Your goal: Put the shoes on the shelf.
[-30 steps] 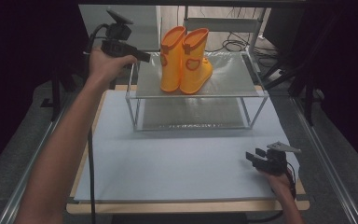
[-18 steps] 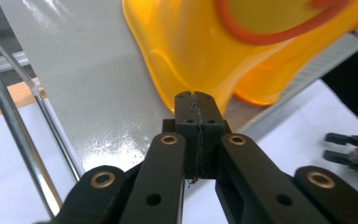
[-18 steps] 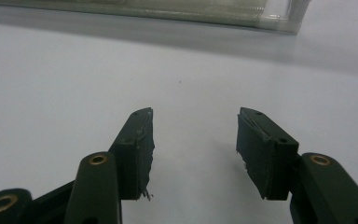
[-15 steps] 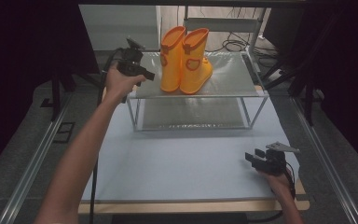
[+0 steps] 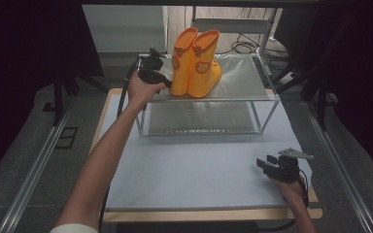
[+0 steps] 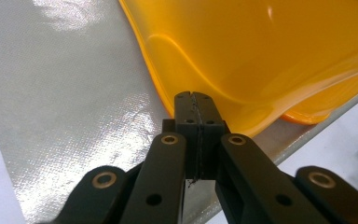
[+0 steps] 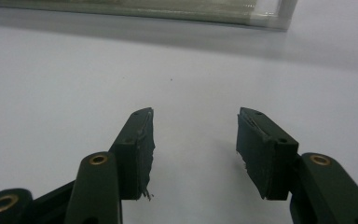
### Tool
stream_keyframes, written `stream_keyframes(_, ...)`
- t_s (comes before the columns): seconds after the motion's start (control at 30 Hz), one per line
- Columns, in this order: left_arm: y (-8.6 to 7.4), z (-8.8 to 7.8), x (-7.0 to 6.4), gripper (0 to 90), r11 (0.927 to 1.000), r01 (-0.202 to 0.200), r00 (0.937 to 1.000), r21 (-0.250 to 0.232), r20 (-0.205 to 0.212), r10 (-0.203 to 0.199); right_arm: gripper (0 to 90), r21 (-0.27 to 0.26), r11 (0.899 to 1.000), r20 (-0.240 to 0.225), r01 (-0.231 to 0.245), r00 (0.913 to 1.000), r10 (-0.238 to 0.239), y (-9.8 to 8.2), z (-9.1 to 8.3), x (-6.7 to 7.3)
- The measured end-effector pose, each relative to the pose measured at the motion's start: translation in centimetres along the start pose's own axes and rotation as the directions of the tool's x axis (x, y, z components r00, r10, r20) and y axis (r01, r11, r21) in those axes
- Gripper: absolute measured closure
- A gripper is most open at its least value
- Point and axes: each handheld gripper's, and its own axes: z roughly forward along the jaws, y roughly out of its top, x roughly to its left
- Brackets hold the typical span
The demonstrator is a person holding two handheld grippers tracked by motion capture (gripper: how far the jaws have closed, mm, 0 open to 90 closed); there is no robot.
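At the left of the high view, a person's arm reaches forward to the top of a wire shelf (image 5: 264, 99) that stands on the counter (image 5: 189, 174), bringing the left gripper (image 5: 161, 80) in low beside the pair of boots (image 5: 196, 63). The boots stand upright and side by side on the shelf's grey top sheet, toes pointing right, so their heels and shafts face the left gripper; that probably makes the near boot's heel the easiest part to reach from this side. In the left gripper view the jaws are pressed flat together with nothing between them, and their tip (image 6: 196, 100) sits at the lower edge of the near boot (image 6: 270, 56), touching it or just short of it; which cannot be told for sure. Clenched like this, the left gripper looks set to nudge or steady the boot rather than grasp it, since it would have to open first to take hold. Further right, well apart from the shelf, the right gripper (image 5: 268, 166) rests low at the counter's near right corner, seemingly parked out of the way. In the right gripper view its jaws (image 7: 193, 149) stand wide apart over bare white surface, released and holding nothing.
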Motion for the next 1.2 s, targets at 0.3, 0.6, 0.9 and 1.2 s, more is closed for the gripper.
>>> stream_keyframes(0.3,0.2,-0.2,-0.8,90.0,0.9999,0.0,0.9998,-0.01,0.02,0.0,46.2,-0.007,1.0,-0.007,0.008,0.9999,-0.008,0.2,0.2,0.5)
stream_keyframes(0.6,0.5,0.3,-3.0,90.0,0.9997,-0.023,0.9973,-0.009,0.069,0.023,46.3,-0.011,1.0,-0.01,0.01,0.9999,-0.01,0.3,0.1,0.5)
stream_keyframes(0.9,0.7,0.6,-3.8,90.0,0.9995,-0.031,0.995,-0.01,0.095,0.032,46.4,-0.013,1.0,-0.014,0.011,0.9998,-0.012,0.3,0.0,0.6)
stream_keyframes(1.2,-0.3,0.9,-2.6,88.4,0.9983,-0.042,0.9985,0.039,0.036,0.041,46.4,-0.015,1.0,-0.014,0.008,0.9999,-0.008,0.3,0.0,0.5)
